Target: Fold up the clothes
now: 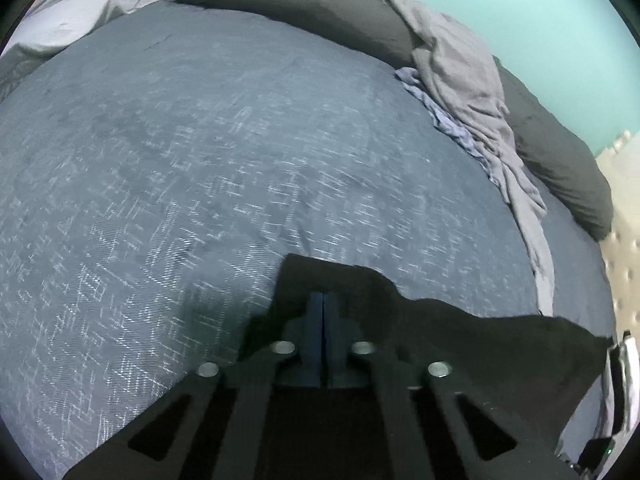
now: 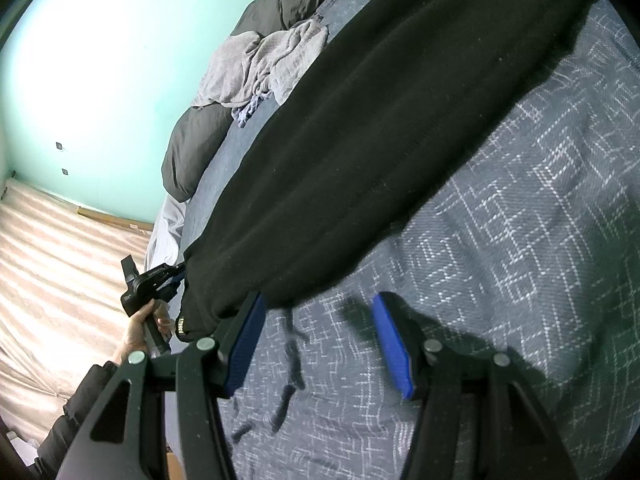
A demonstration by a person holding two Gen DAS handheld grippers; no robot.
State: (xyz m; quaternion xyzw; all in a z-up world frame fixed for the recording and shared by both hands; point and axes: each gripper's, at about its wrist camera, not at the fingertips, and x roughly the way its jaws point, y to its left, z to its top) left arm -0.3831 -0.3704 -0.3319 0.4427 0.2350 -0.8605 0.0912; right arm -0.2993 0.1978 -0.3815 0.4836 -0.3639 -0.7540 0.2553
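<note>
Left gripper (image 1: 322, 300) is clenched, blue pads pressed flat together over the near edge of the black garment (image 2: 380, 132); whether cloth is pinched between them cannot be told. Right gripper (image 2: 318, 340) stands released, jaws apart, nothing between them. The garment lies spread on the blue patterned bedspread (image 1: 200, 160), just ahead of the right gripper and running away to its upper right. Grey clothes (image 1: 464, 92) lie heaped well beyond, against dark pillows (image 1: 304, 4).
</note>
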